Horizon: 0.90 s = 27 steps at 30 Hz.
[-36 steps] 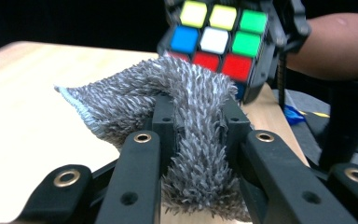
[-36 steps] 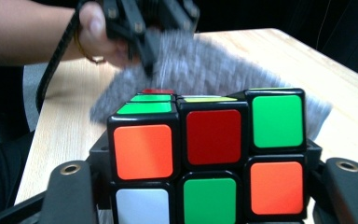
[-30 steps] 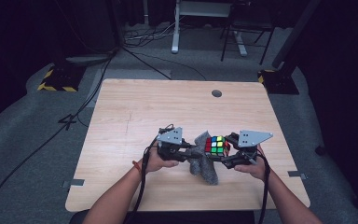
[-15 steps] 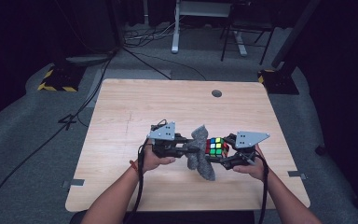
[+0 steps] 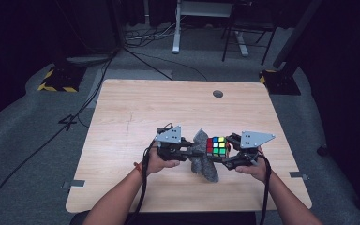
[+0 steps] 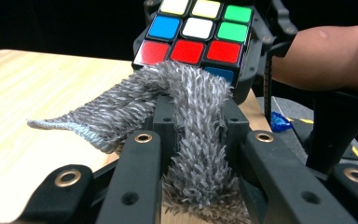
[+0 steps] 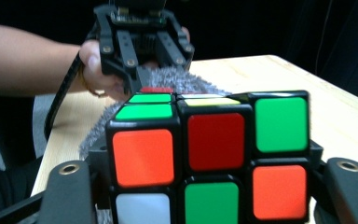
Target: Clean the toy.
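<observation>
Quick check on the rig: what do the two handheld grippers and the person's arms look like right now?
Both the left gripper and right gripper are black, with bolted jaws and a grey three-cornered plate on top. A black cable trails from each along bare, sleeveless forearms. The left wrist wears a thin band.

A light wooden table (image 5: 136,117) with a round grommet (image 5: 218,93) near its far edge stands on grey carpet (image 5: 28,140). Far behind are dark surroundings, a white desk leg (image 5: 176,28), floor cables (image 5: 145,40) and 2 yellow-black striped bases (image 5: 56,84).
</observation>
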Each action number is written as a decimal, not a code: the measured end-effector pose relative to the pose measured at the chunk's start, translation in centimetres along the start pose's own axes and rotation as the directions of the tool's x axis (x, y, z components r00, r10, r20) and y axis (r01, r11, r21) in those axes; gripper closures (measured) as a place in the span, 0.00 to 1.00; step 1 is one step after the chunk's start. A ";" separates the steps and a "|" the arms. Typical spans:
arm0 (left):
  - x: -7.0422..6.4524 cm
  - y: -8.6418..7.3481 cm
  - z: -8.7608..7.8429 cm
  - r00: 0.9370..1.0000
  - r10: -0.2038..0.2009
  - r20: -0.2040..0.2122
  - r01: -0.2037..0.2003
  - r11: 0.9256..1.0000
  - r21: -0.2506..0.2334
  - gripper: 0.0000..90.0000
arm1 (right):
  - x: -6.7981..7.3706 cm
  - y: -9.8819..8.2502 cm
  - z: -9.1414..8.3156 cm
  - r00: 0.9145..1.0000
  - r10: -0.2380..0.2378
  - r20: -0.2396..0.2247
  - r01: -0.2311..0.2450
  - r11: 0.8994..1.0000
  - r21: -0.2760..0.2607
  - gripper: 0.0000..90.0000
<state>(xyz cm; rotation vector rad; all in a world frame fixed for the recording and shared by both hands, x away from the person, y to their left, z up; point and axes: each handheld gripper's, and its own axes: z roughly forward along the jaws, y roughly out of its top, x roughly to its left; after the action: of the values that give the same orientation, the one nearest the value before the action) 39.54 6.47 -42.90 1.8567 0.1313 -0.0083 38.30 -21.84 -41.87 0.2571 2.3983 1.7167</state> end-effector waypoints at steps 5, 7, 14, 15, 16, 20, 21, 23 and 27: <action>-0.4 0.5 -0.2 1.000 0.016 0.016 -0.016 1.000 -0.015 0.83 | 0.2 -0.2 0.6 1.000 -0.022 -0.010 0.023 0.994 0.111 0.37; -0.4 0.5 -0.2 1.000 0.016 0.022 -0.015 1.000 -0.015 0.83 | 0.1 -0.2 0.8 1.000 -0.013 -0.021 0.015 0.990 0.140 0.37; 0.2 0.2 -0.1 1.000 0.016 -0.014 -0.016 1.000 0.023 0.83 | -0.1 -0.4 0.7 1.000 0.008 -0.014 -0.006 0.988 0.156 0.37; 0.4 -0.1 0.0 1.000 0.007 -0.017 -0.006 0.999 0.037 0.83 | -0.2 -0.4 0.6 1.000 0.013 -0.007 -0.012 0.989 0.145 0.37; 0.5 -0.3 0.2 1.000 0.006 -0.019 -0.005 0.999 0.052 0.83 | -0.2 -0.3 0.5 1.000 0.019 -0.003 -0.019 0.992 0.128 0.37; 0.3 -0.7 1.0 1.000 0.008 -0.001 -0.008 0.996 0.092 0.83 | -0.1 0.0 0.2 1.000 0.016 0.007 -0.017 0.996 0.084 0.37; 0.4 -0.6 1.0 1.000 0.008 0.009 -0.009 0.996 0.094 0.83 | 0.0 0.0 0.1 1.000 0.020 0.010 -0.021 0.997 0.072 0.37; 0.4 -0.7 1.0 1.000 -0.002 0.018 0.000 0.995 0.099 0.83 | -0.1 0.0 -0.1 0.999 0.029 0.018 -0.030 0.998 0.047 0.37; 0.4 -1.1 1.5 1.000 -0.007 0.020 0.004 0.992 0.128 0.83 | -0.4 0.2 -0.5 0.999 0.051 0.019 -0.051 0.999 0.002 0.37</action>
<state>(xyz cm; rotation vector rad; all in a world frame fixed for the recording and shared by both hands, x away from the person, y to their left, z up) 39.90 5.42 -44.40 1.9841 0.1242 -0.0402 38.54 -22.31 -41.52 0.3366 2.4003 1.7249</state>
